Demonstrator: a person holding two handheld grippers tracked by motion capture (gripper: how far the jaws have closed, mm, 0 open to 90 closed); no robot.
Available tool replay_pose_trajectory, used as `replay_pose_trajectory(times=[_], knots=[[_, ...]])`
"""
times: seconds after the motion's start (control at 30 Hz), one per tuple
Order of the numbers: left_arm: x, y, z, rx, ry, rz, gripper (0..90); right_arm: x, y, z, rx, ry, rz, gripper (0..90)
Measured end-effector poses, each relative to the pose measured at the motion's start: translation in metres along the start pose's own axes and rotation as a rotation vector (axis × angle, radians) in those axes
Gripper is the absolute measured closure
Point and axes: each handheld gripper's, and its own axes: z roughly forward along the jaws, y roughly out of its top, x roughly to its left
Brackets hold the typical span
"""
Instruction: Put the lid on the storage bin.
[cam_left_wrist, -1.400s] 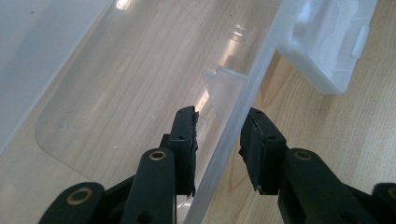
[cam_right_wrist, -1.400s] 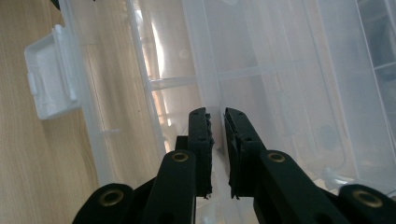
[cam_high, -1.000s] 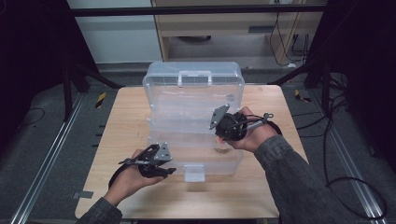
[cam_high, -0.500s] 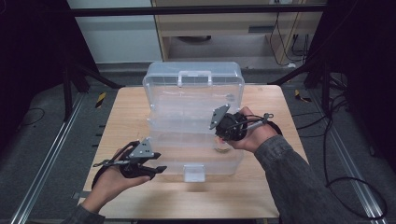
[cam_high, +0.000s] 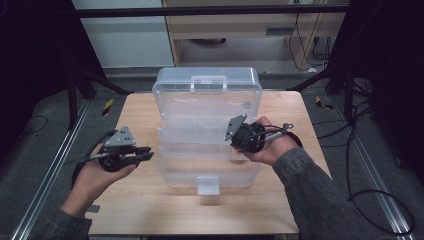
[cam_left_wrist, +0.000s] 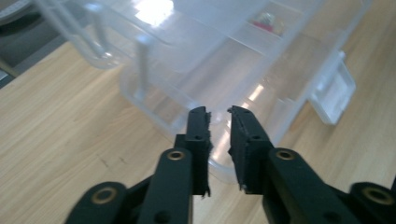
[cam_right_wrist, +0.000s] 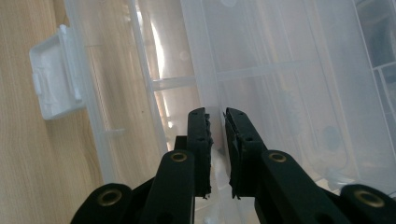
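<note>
Your left gripper (cam_high: 145, 153), jaws just closed to a narrow empty gap, hovers over bare table (cam_high: 135, 200) left of the box (cam_high: 207, 135). Your right gripper (cam_high: 231, 131), narrow too, grips nothing above the box's right side at mid-table.

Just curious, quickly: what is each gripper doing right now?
Left gripper: jaws just closed, nearly shut, holding nothing.
Right gripper: nearly shut over the clear plastic box, holding nothing.

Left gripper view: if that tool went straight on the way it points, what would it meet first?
Most likely the near corner of the clear plastic box, just ahead of the left tool; nothing lies between, though depth is hard to judge.
</note>
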Motion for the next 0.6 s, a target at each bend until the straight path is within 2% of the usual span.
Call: replay_pose_trajectory(times=[0.13, 0.23, 0.33, 0.6], knots=[[0.014, 0.01, -0.001, -0.025, 0.033, -0.037, 86.4, 0.001, -0.001, 0.0, -0.002, 0.002, -0.001, 80.6], [0.021, 0.019, 0.003, -0.026, 0.054, -0.039, 89.3, 0.0, -0.001, 0.0, -0.003, 0.001, -0.001, 80.5], [0.024, 0.029, 0.008, -0.013, 0.056, -0.031, 89.8, 0.001, -0.001, 0.0, -0.002, 0.003, 0.0, 80.6], [0.031, 0.049, 0.013, -0.07, 0.073, -0.067, 89.7, 0.002, -0.001, 0.0, -0.002, 0.004, -0.006, 80.5]])
